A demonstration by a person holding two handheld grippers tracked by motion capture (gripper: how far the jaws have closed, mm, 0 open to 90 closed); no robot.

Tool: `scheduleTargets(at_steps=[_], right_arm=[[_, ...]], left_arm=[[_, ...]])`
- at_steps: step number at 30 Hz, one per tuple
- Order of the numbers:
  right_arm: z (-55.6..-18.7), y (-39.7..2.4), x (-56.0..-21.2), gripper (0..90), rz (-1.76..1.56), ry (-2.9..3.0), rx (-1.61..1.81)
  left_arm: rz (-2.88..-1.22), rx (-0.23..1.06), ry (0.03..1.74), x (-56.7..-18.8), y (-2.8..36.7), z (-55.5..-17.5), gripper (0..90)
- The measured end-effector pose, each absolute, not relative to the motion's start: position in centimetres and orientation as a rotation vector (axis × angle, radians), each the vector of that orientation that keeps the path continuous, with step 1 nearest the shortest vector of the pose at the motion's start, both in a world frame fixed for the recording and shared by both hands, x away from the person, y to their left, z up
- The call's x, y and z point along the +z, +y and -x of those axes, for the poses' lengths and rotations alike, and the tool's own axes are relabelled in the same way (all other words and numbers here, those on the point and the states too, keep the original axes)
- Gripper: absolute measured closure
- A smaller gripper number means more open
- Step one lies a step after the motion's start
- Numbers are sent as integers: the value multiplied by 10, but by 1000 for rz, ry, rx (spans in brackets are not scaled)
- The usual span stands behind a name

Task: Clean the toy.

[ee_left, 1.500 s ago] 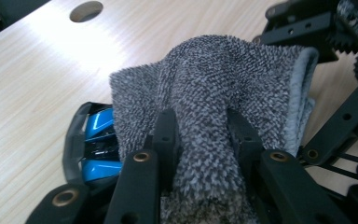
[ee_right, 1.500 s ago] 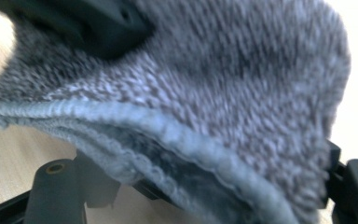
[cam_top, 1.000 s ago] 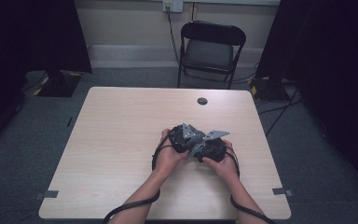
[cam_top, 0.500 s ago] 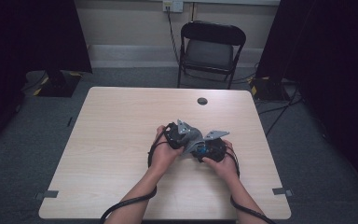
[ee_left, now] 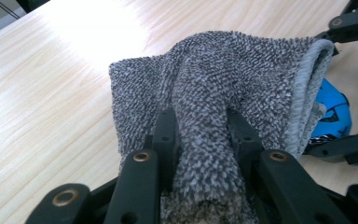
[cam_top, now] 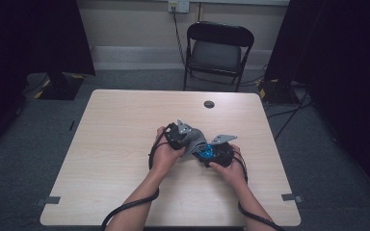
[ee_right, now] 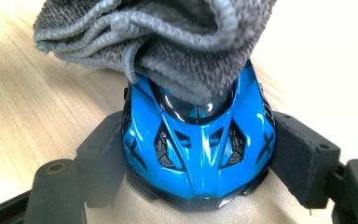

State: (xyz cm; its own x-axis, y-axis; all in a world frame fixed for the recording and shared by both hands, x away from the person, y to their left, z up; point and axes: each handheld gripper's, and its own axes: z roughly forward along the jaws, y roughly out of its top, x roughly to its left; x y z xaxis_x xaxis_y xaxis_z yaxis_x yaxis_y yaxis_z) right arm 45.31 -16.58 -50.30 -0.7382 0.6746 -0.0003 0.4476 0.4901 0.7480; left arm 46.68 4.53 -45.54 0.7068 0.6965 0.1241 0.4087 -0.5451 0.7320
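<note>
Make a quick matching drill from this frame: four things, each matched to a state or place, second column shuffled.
Column 1:
1. left gripper
2. right gripper
3. grey cloth
4. folding chair

Column 2:
a. draped over the front of the blue toy car
b. clamped on the cloth
c. beyond the far edge of the table
d. clamped on the car's sides

Pairs: 1-b, 2-d, 3-a, 4-c

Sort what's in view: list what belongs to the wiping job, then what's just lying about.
In the job: grey cloth, blue toy car, left gripper, right gripper.
Lying about: small dark disc on the table, folding chair.
</note>
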Motion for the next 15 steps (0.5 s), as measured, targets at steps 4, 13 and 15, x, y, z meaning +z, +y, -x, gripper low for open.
scheduleTargets(at_steps=[4, 13, 15], right_arm=[[-453, -166, -503, 254, -949, 2445, 1099], [-453, -166, -503, 253, -949, 2445, 1099], [-453, -166, -503, 253, -949, 2445, 1099]], left_arm=[[-2215, 542, 849, -455, 49, -469, 696], [-2183, 520, 899, -455, 57, -474, 697], [-2186, 527, 906, -454, 59, -475, 697]])
